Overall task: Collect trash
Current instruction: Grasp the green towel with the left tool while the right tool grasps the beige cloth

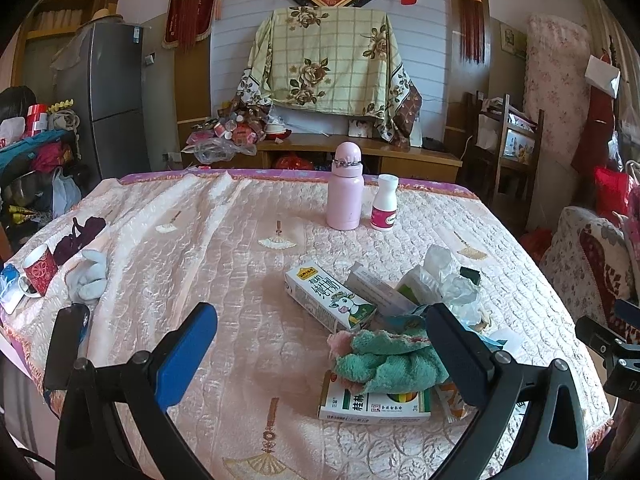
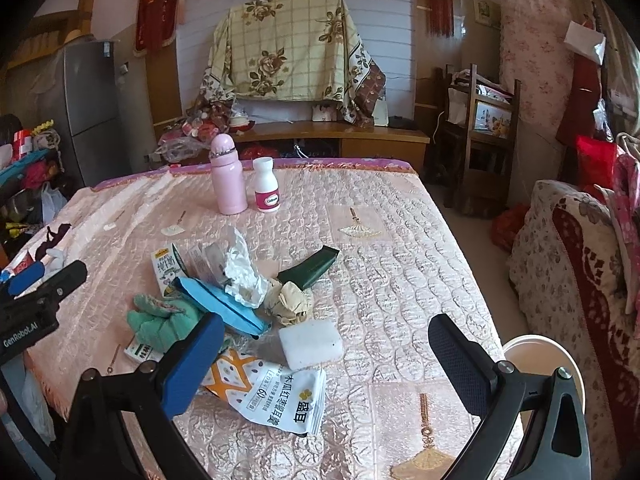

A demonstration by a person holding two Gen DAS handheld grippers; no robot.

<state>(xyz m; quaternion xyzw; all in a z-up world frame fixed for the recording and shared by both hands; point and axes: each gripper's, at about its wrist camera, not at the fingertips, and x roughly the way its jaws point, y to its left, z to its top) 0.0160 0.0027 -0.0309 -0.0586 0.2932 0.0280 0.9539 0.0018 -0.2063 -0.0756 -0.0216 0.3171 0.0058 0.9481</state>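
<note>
The trash is heaped near the middle of the tabletop [image 2: 400, 240], the snack wrapper [image 2: 276, 396] and white pad [image 2: 311, 343] lying nearest; one loose piece is best taken at a time, squarely between the fingers, leaving the pink bottle [image 2: 229, 178] undisturbed. The right hand-held gripper [image 2: 324, 360] is held wide open and empty above the wrapper. The left hand-held gripper [image 1: 320, 356] is likewise wide open, nothing grasped.

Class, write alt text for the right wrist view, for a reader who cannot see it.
An open tool hovers over a pink quilted table strewn with trash: a snack packet, white sponge, crumpled paper, blue wrapper, milk carton and green cloth. A pink flask and white bottle stand behind.
</note>
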